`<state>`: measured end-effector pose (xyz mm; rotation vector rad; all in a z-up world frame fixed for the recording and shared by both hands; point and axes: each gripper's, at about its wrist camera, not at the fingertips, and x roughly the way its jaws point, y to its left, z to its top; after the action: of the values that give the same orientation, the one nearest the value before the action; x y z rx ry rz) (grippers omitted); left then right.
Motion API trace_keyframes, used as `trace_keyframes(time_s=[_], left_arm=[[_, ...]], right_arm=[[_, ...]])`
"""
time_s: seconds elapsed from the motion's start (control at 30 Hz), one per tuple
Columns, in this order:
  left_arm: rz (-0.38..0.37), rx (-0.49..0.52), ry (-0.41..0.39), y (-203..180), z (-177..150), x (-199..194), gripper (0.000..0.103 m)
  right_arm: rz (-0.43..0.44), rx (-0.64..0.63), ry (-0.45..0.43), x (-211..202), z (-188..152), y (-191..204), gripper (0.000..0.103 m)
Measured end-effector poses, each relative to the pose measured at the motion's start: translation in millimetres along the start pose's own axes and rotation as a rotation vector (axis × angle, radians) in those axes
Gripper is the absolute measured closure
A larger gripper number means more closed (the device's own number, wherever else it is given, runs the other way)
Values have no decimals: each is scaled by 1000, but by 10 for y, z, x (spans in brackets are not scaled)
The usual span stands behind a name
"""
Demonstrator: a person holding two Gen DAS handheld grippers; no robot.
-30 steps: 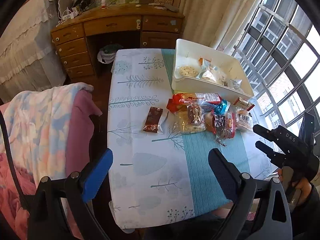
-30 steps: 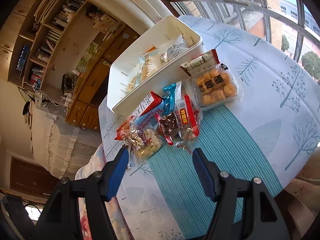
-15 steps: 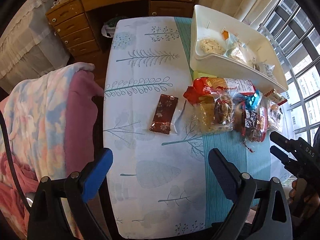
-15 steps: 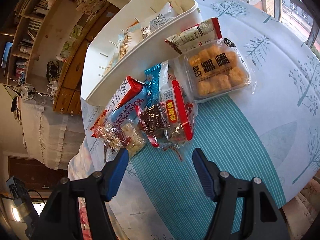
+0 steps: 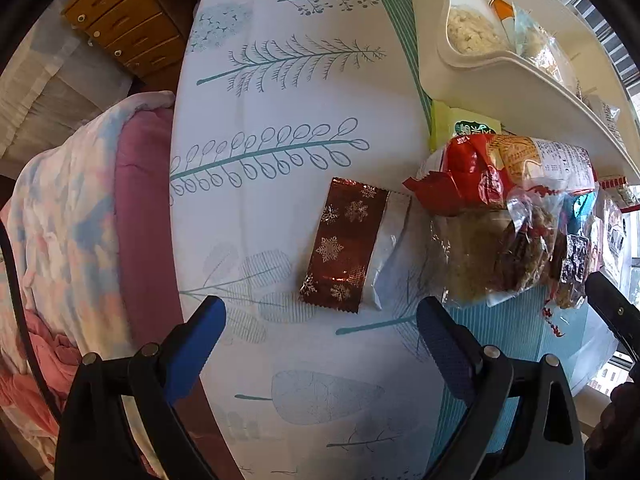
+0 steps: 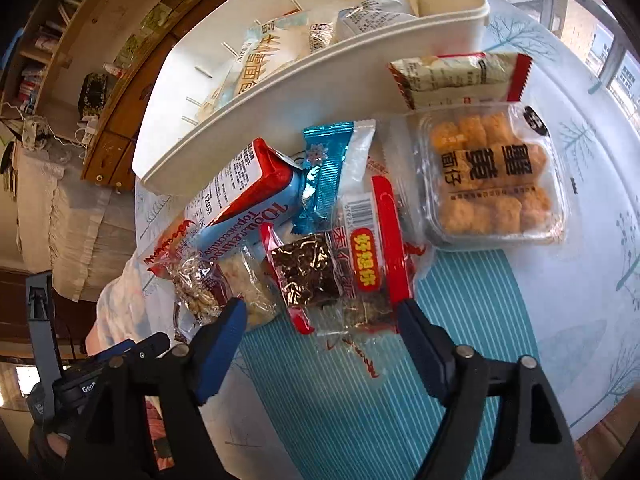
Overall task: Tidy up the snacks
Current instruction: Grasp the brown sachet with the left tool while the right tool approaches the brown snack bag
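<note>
My right gripper (image 6: 316, 324) has just been opening, empty, its jaws now straddling the red-edged date snack (image 6: 344, 276) mid-worktop beside the white bin (image 6: 320, 80). My left gripper (image 5: 320, 320), also released, has dropped over the snowflake wafer packet (image 5: 348, 244).

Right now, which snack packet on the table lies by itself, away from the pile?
The brown snowflake packet. It lies flat on the white cloth, apart from the other snacks heaped beside the white bin, just ahead of the open left gripper.
</note>
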<state>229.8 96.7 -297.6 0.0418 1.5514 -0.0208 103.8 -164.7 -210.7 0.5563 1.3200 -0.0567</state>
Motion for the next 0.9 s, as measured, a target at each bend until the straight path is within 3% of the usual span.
trace_keyframes(time_s=[0.23,0.5,0.7,0.83,0.9], left_arm=[[28,16,37,-70,147,239,8],[70,22,52,-82,227,386,17],[34,22,42,-72,283,402,31],[-35,1,46,-93,289,374,54],[-33,1,40,-104,287,357,57]], right_arm=[[-143,-80,9,115,59,178,15],[-334,-173,51,320,58,450,15],[-390,-182,58,384,27,540,19],[-412,-193,68,438,44,656,27],[-399,-189,70,424,62,674,28]])
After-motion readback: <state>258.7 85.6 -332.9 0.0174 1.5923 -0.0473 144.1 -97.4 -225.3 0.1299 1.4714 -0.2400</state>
